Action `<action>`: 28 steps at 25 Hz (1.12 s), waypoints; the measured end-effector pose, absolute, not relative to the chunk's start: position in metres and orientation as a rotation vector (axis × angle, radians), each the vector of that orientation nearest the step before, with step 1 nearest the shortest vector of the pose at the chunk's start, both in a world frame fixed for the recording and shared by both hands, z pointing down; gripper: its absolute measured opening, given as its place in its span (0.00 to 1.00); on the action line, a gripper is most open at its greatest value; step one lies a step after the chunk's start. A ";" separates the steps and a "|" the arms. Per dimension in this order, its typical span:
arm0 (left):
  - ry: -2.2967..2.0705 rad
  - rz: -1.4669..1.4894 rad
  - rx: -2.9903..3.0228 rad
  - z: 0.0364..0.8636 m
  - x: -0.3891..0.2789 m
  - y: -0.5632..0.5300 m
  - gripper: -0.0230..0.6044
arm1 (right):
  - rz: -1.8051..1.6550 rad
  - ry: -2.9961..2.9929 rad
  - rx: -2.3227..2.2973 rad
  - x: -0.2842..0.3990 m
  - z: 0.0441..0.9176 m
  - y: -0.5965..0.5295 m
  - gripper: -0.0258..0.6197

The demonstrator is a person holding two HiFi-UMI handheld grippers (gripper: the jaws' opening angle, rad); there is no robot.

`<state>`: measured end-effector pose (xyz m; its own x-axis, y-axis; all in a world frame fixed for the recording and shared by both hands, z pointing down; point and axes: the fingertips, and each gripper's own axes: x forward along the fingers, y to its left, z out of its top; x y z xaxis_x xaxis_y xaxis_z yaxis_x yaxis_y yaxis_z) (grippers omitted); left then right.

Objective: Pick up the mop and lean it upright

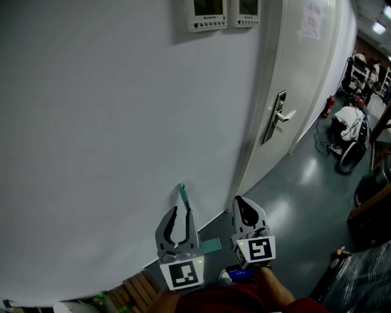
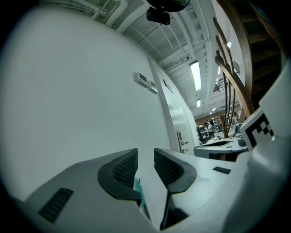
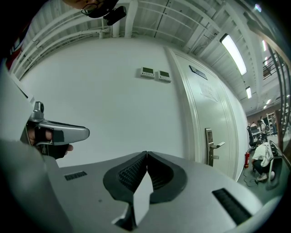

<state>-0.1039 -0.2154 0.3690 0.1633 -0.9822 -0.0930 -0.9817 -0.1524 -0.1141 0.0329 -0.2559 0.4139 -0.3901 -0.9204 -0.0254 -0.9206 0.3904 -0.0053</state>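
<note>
The mop's thin teal handle (image 1: 182,194) stands nearly upright, its top against the white wall (image 1: 110,134). My left gripper (image 1: 182,211) is around the handle just below the top. In the left gripper view the handle (image 2: 137,185) lies deep between the pads, against the left pad (image 2: 123,167), with a gap to the other pad. A teal flat part (image 1: 211,246) shows lower, beside that gripper. The mop's head is hidden. My right gripper (image 1: 240,200) is held to the right of the handle, shut and empty, with its pads (image 3: 147,153) touching.
A white door with a metal lever handle (image 1: 278,116) is to the right of the mop. Two wall control panels (image 1: 208,15) hang high up. A crouching person (image 1: 349,125) and a red fire extinguisher (image 1: 328,105) are down the corridor. Wooden slats (image 1: 137,287) lie at lower left.
</note>
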 end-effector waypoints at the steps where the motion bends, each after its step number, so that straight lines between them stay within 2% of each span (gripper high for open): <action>1: 1.950 0.001 -2.275 0.369 -0.105 -0.215 0.23 | 0.023 2.602 -1.716 0.033 0.414 -0.255 0.07; 3: 1.968 0.013 -2.265 0.369 -0.106 -0.212 0.16 | 0.029 2.603 -1.713 0.033 0.413 -0.254 0.07; 8: 1.984 0.034 -2.294 0.372 -0.107 -0.210 0.06 | 0.004 2.595 -1.731 0.034 0.411 -0.251 0.07; 28: 1.993 0.022 -2.312 0.380 -0.107 -0.212 0.06 | 0.057 2.641 -1.687 0.031 0.408 -0.247 0.07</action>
